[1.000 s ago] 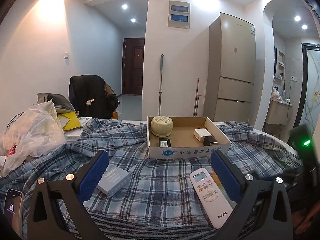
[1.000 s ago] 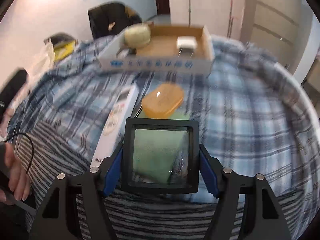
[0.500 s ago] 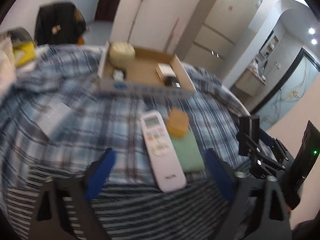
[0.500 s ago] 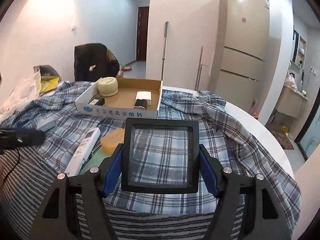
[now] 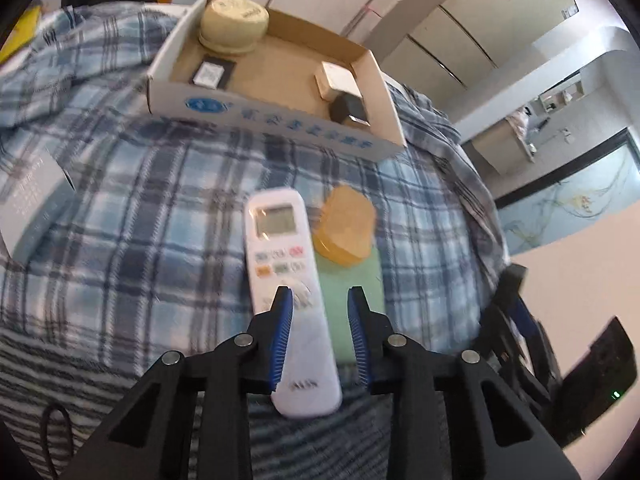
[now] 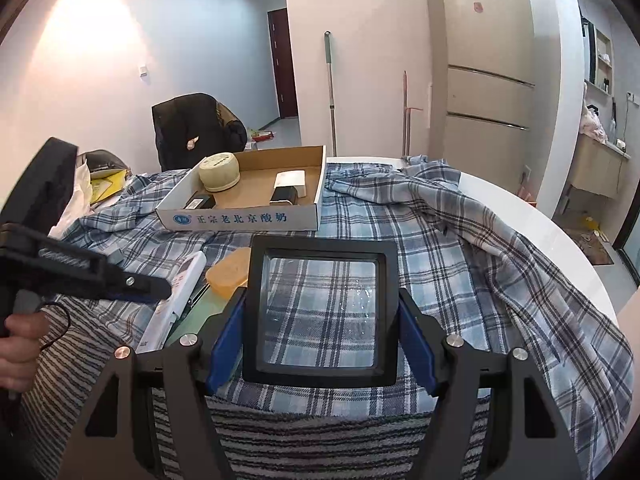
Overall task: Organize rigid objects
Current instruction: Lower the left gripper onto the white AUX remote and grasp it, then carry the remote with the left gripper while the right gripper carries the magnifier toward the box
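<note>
The left gripper (image 5: 320, 294) points steeply down over the white remote control (image 5: 289, 292), its 2 blue-padded jaws having just been closing. The remote's lower half lies between them, but the picture is smeared with motion and I cannot tell whether the pads actually press its sides; a gap seems to show on the right-hand side. The remote's lowest end is partly covered by the gripper's black frame.

Just right of the remote sits a green flat item (image 5: 352, 280), mostly hidden under an amber faceted box (image 5: 345, 228) and the right jaw, so what it is stays unclear. Ahead of the jaws stands the cardboard tray (image 5: 276, 120), holding a cream round container (image 5: 234, 24), a small black item with a label (image 5: 210, 73), a white block (image 5: 338, 80) and a black block (image 5: 349, 109). Far left, a grey box (image 5: 32, 200) is cut off by the edge of the view.

The right gripper (image 6: 322, 316) is clamped at about half its spread on the 2 sides of a black-framed square magnifier (image 6: 320, 312), raised above the plaid cloth (image 6: 460, 240). The plaid shows through the lens. To its left a hand (image 6: 16, 354) holding the other gripper is cropped at the frame edge.
</note>
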The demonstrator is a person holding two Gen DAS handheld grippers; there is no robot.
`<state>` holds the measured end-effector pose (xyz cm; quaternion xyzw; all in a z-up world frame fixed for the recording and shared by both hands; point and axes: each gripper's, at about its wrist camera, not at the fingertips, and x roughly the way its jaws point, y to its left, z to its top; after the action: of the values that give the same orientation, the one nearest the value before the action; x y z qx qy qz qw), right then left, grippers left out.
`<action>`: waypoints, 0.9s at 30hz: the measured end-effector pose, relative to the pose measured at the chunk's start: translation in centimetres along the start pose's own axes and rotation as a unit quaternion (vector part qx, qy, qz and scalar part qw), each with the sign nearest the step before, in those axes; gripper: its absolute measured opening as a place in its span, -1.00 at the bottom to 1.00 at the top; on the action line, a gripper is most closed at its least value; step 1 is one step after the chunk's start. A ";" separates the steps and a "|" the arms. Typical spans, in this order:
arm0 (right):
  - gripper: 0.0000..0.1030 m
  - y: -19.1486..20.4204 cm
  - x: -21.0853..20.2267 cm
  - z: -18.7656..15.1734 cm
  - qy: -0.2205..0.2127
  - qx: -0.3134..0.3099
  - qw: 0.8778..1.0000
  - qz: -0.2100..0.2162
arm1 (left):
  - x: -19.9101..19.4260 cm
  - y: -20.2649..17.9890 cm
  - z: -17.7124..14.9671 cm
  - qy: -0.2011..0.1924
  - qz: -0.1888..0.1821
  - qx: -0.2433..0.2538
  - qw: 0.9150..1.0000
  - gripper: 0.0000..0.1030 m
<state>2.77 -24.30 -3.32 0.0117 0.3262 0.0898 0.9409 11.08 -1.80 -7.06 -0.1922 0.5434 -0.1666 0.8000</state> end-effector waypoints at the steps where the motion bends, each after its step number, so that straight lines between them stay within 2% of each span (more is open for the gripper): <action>1: 0.34 0.1 0.0 0.0 0.000 -0.002 1.000 0.001 | 0.0 0.0 0.1 -0.006 0.011 0.003 1.000 -0.40; 8: 0.34 0.2 -0.1 -0.1 0.001 -0.005 1.000 0.005 | 1.2 0.4 0.5 0.010 0.035 0.007 0.999 -0.36; 9: 0.34 0.2 -0.1 -0.1 0.002 -0.005 1.000 0.006 | 1.2 0.4 0.5 0.007 0.041 0.010 0.999 -0.20; 11: 0.34 0.2 0.0 -0.1 0.003 -0.005 1.000 0.007 | 1.5 0.5 0.6 0.002 0.051 0.011 0.999 -0.02; 13: 0.34 0.1 0.0 -0.1 0.005 -0.005 1.000 0.007 | 1.8 0.8 0.7 0.001 0.047 0.004 0.999 -0.02; 17: 0.34 0.1 0.2 -0.2 0.010 -0.003 1.000 0.010 | 2.7 0.5 0.8 0.025 0.043 0.010 0.999 -0.02; 23: 0.34 0.1 0.4 -0.2 0.013 -0.001 1.000 0.011 | 3.3 -0.4 1.0 0.032 0.061 0.027 0.997 -0.02; 27: 0.34 0.0 0.5 -0.2 0.017 0.003 1.000 0.013 | 3.3 -0.7 0.9 0.023 0.079 0.041 0.996 -0.14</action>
<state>3.02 -24.23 -3.79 0.0171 0.3427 0.1009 0.9339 13.10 -3.89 -9.07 -0.1122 0.5679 -0.1292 0.8051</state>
